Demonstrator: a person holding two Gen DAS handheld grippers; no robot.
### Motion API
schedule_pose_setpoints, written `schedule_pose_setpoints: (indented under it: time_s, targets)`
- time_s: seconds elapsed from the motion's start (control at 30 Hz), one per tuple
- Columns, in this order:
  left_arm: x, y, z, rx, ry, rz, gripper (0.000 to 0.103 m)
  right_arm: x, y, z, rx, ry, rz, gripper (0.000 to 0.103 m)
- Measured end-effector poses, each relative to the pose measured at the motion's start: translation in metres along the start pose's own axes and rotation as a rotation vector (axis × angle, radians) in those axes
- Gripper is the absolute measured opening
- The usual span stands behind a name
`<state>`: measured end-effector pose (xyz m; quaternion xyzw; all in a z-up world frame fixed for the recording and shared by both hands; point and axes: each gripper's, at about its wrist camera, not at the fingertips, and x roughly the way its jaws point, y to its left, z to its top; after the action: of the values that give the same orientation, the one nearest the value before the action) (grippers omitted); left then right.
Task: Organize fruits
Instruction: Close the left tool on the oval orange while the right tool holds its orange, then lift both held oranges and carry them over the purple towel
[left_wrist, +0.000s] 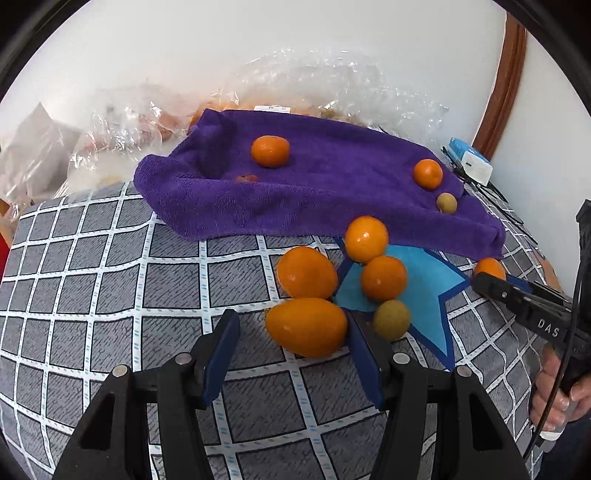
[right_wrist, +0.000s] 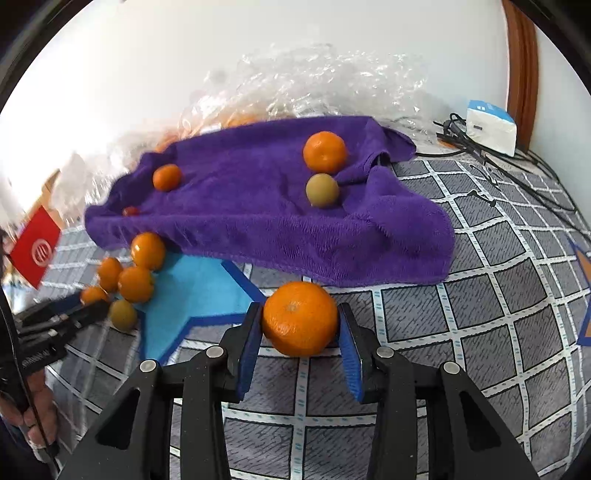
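A cluster of orange fruits lies by a blue star patch (left_wrist: 424, 291) on the checked cloth. My left gripper (left_wrist: 291, 328) is open; an oval orange fruit (left_wrist: 306, 326) lies between its tips, against the right finger. Beside it lie a green-brown fruit (left_wrist: 391, 319) and other oranges (left_wrist: 306, 272). My right gripper (right_wrist: 301, 325) is shut on an orange (right_wrist: 300, 318) resting on the cloth. A purple towel (right_wrist: 258, 210) behind holds two oranges (right_wrist: 325, 152), a green-brown fruit (right_wrist: 322, 190) and a small red fruit (right_wrist: 131, 211).
Crumpled clear plastic bags (left_wrist: 332, 85) lie behind the towel against the wall. A white and blue box (right_wrist: 489, 125) with black cables sits far right. A red card (right_wrist: 35, 247) is at the left edge.
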<state>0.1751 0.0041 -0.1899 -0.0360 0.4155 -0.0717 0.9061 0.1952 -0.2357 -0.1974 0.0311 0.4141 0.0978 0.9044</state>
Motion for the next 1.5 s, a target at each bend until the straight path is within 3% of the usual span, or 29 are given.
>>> schedule_pose_setpoints:
  time_s: [0.03, 0.27, 0.73, 1.07, 1.5]
  targets:
    - [0.000, 0.000, -0.001, 0.004, -0.009, -0.011, 0.042, 0.000, 0.002, -0.001, -0.011, -0.001, -0.012, 0.040]
    - [-0.011, 0.013, -0.005, -0.059, -0.060, -0.045, 0.041, -0.001, -0.003, -0.001, 0.011, -0.006, -0.005, 0.040]
    - [-0.035, 0.034, -0.006, -0.158, -0.196, -0.042, 0.042, -0.010, 0.003, -0.002, 0.002, -0.048, 0.019, 0.039]
    - [-0.033, 0.061, -0.004, -0.283, -0.222, -0.015, 0.042, -0.009, 0.006, -0.002, -0.001, -0.039, -0.017, 0.039]
    - [-0.031, 0.060, -0.003, -0.275, -0.219, -0.024, 0.042, -0.011, -0.001, -0.001, 0.035, -0.057, 0.034, 0.039]
